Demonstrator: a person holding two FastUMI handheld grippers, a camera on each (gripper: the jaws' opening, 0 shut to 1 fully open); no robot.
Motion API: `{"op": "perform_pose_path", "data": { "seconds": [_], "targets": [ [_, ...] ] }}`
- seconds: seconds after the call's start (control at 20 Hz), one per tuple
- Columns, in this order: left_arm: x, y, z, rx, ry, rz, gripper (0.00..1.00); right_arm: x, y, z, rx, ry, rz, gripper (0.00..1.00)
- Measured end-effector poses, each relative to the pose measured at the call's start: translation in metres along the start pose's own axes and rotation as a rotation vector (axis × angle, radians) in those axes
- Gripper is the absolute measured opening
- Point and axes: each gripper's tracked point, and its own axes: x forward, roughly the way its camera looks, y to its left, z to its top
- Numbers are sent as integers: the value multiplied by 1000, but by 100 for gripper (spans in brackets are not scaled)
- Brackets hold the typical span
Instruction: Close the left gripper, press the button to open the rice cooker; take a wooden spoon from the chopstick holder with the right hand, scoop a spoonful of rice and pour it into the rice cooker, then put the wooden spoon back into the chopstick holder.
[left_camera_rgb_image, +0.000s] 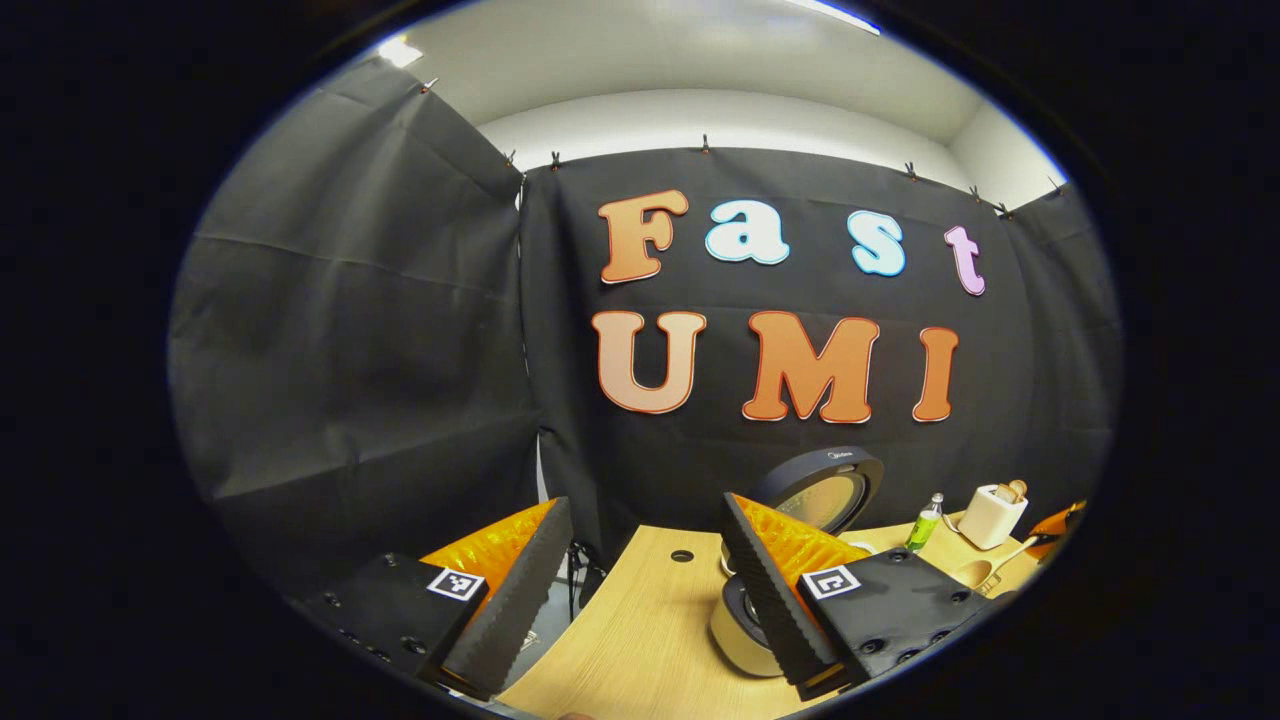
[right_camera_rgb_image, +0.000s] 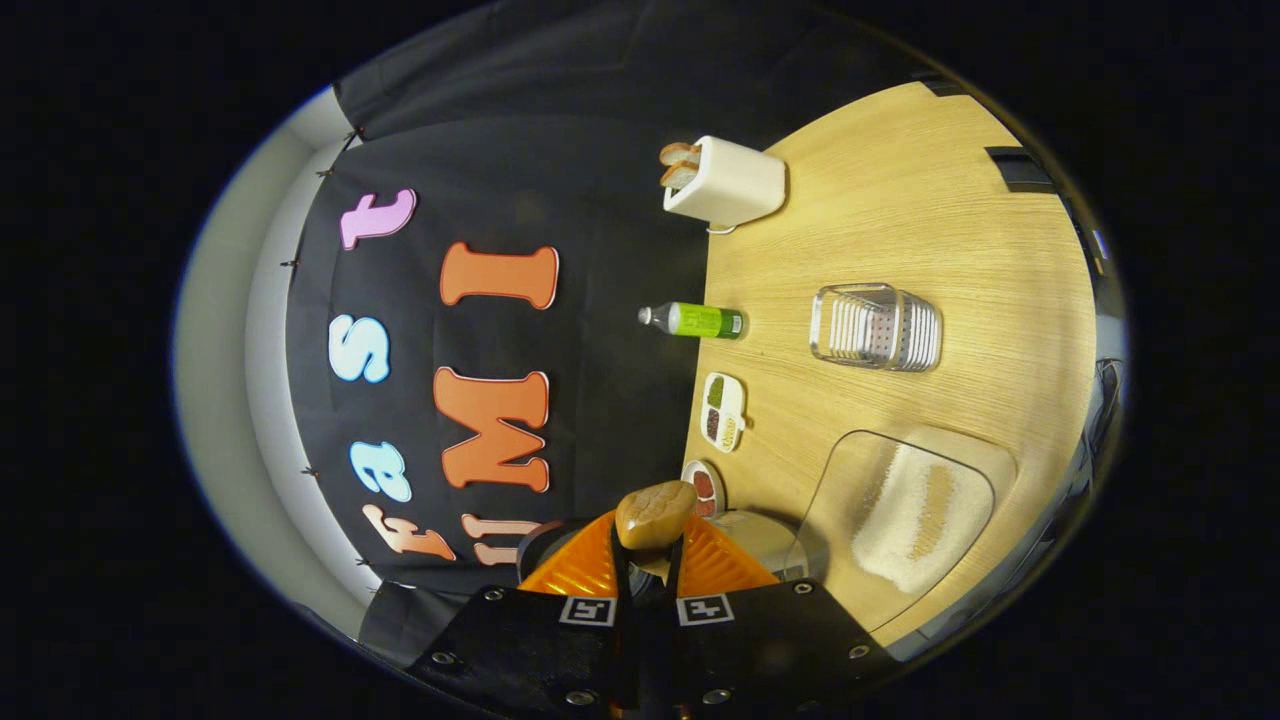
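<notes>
Black cloth walls (left_camera_rgb_image: 380, 330) enclose a light wooden table (right_camera_rgb_image: 900, 200) beneath a white ceiling (left_camera_rgb_image: 650, 50).

Bright overhead light (fisheye-warped edges)

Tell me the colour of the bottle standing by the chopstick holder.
Green, with a clear neck and cap: the bottle shows best in the right gripper view.

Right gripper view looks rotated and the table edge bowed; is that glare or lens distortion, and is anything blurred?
Right gripper view: rolled sideways, fisheye bowing the table; spoon handle in the right gripper is soft, rice container sharp. Left gripper view: ceiling light flare at top, rice cooker partly behind a finger.
</notes>
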Motion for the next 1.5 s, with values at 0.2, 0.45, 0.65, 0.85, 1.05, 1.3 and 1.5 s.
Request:
{"op": "perform_pose_path", "data": {
  "seconds": [0.2,0.45,0.65,0.85,1.05,1.3,1.5],
  "targets": [
    [-4,8,-3,-7,7,10,100,19,40,-12,-14,22,47,8],
    [-9,16,-11,-8,22,21,100,49,86,-37,-67,53,97,8],
    [-8,22,-11,-4,21,30,100,76,115,-64,-139,65,120,8],
    [-8,26,-8,-5,17,37,100,96,127,-84,-219,73,123,8],
    [-7,30,-6,-4,13,42,100,106,131,-95,-316,63,111,8],
    [-7,34,-4,-2,12,46,100,109,140,-106,-403,51,119,8],
    [-6,35,-3,-7,7,43,97,109,149,-113,-520,17,118,8]
  ]
}}
